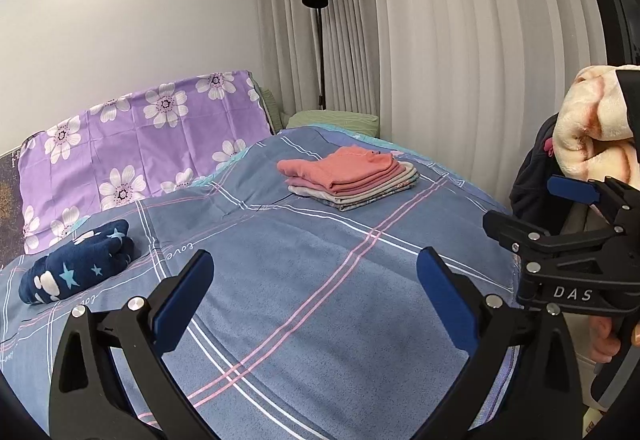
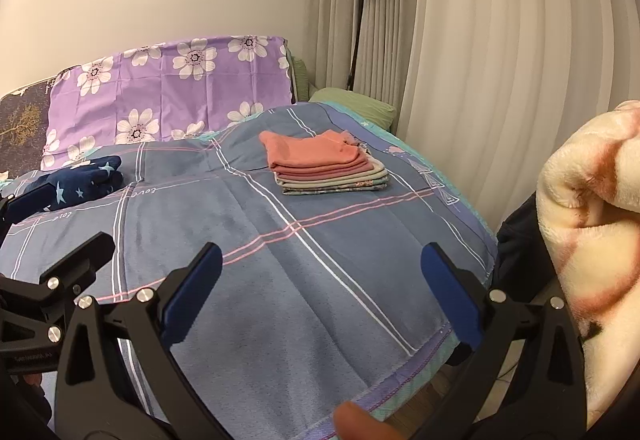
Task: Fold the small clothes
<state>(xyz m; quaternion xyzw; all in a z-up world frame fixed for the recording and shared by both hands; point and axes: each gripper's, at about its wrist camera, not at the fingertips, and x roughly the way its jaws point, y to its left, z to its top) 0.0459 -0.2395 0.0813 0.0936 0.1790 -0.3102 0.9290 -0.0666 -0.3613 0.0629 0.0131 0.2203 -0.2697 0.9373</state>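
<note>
A stack of folded small clothes (image 1: 352,178), pink on top, lies on the blue plaid bedspread (image 1: 320,280) toward the far right; it also shows in the right wrist view (image 2: 328,166). My left gripper (image 1: 316,298) is open and empty above the near part of the bed. My right gripper (image 2: 320,290) is open and empty over the bed's near edge; it also shows at the right of the left wrist view (image 1: 568,240). Both are well short of the stack.
A navy star-print bundle (image 1: 80,264) lies at the bed's left. A purple floral pillow (image 1: 140,144) and green pillow (image 1: 336,118) are at the head. A cream fleece blanket (image 2: 592,240) hangs at the right. A black floor lamp (image 1: 318,40) stands by the curtains (image 1: 460,40).
</note>
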